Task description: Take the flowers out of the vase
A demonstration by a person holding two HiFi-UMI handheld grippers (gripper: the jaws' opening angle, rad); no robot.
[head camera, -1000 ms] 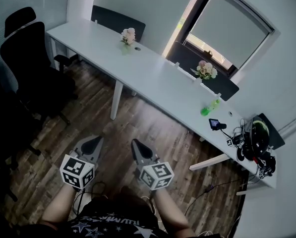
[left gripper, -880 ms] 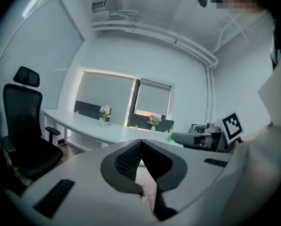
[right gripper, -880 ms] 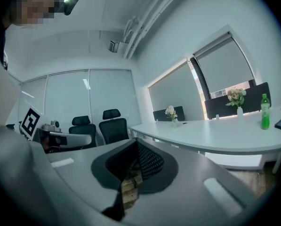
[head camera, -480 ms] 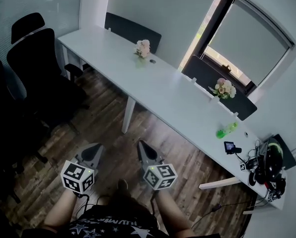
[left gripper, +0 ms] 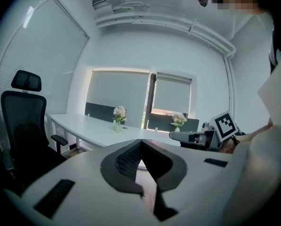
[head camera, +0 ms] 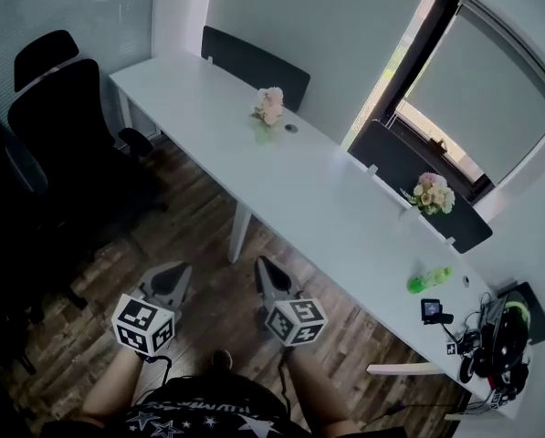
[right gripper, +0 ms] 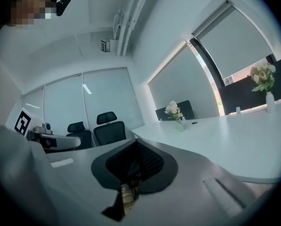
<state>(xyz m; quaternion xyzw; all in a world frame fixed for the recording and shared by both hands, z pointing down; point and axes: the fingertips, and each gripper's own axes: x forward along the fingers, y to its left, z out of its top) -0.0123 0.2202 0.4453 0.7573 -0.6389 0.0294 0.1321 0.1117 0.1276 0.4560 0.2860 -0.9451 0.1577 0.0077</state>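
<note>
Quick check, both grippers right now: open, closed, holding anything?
Left gripper: closed, jaws together, nothing between them.
Right gripper: closed, jaws together, nothing between them.

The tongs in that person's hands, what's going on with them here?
A person stands on the wooden floor holding the left tongs and right tongs, both shut and empty, short of the long white desk. On the desk, pink flowers stand in a vase toward the far end, with more flowers by the window. Neither bunch has been touched yet.
</note>
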